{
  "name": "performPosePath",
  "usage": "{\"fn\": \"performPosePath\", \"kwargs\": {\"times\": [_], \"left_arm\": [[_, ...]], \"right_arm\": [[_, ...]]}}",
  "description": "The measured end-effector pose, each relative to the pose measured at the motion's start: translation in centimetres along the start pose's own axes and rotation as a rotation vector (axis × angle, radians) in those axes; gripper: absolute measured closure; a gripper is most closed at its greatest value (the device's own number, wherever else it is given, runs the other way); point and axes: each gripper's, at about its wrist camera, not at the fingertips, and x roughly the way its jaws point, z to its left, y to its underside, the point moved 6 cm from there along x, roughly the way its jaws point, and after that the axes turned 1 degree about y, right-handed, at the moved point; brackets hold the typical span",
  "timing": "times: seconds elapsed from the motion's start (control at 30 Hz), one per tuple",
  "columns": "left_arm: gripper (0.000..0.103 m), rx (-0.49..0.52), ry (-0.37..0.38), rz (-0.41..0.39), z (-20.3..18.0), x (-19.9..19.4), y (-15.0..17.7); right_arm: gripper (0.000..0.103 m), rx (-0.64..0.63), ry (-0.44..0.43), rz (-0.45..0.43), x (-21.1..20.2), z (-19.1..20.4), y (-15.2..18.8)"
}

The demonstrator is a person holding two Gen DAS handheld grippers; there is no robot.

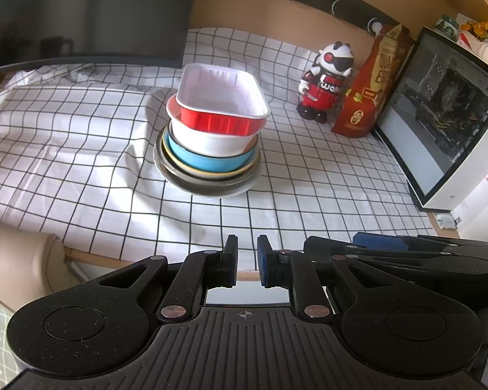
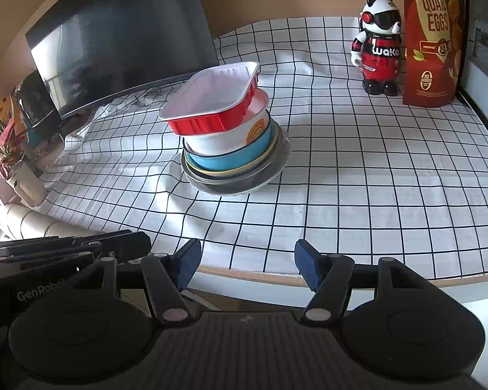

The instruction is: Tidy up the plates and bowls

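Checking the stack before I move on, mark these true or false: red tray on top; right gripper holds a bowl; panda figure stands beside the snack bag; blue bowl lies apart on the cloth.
1. The red tray tops the stack: true.
2. The right gripper holds a bowl: false, it is open and holds nothing.
3. The panda figure stands beside the snack bag: true.
4. The blue bowl lies apart: false, it sits nested within the stack.

Both wrist views – table edge, facing stack (image 1: pixel 211 136).
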Motion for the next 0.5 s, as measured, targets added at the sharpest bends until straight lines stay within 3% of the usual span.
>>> {"fn": "performPosePath", "kwargs": {"times": [0.5], "left_arm": [[0.086, -0.008, 0.010, 0.003, 0.08, -0.11, 0.24]], "right_arm": [[0.039, -0.001, 0.004, 0.005, -0.02, 0.07, 0.28]]}}
